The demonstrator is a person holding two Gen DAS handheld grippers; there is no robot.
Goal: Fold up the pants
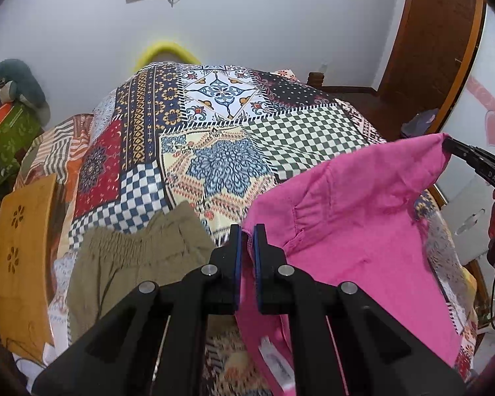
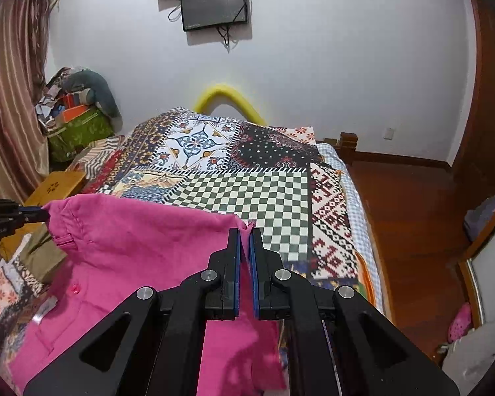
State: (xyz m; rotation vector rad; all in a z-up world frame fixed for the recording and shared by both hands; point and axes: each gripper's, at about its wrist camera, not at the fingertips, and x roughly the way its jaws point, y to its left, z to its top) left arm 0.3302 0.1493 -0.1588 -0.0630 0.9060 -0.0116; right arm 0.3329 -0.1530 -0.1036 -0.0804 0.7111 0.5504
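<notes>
Black left gripper [image 1: 247,231] pinches pink pants [image 1: 346,204] (soft, creased cloth).

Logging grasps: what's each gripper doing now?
Left gripper: shut on the pink pants.
Right gripper: shut on the pink pants.

Pink pants [image 1: 346,204] lower part cut off at bottom edge, olive garment [image 1: 132,254] partly hidden behind gripper, blurred.

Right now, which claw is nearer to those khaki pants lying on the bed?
Left. The left claw grips the pink pants right beside the khaki pants; the right claw holds the pink waistband's far corner, away from them.
</notes>
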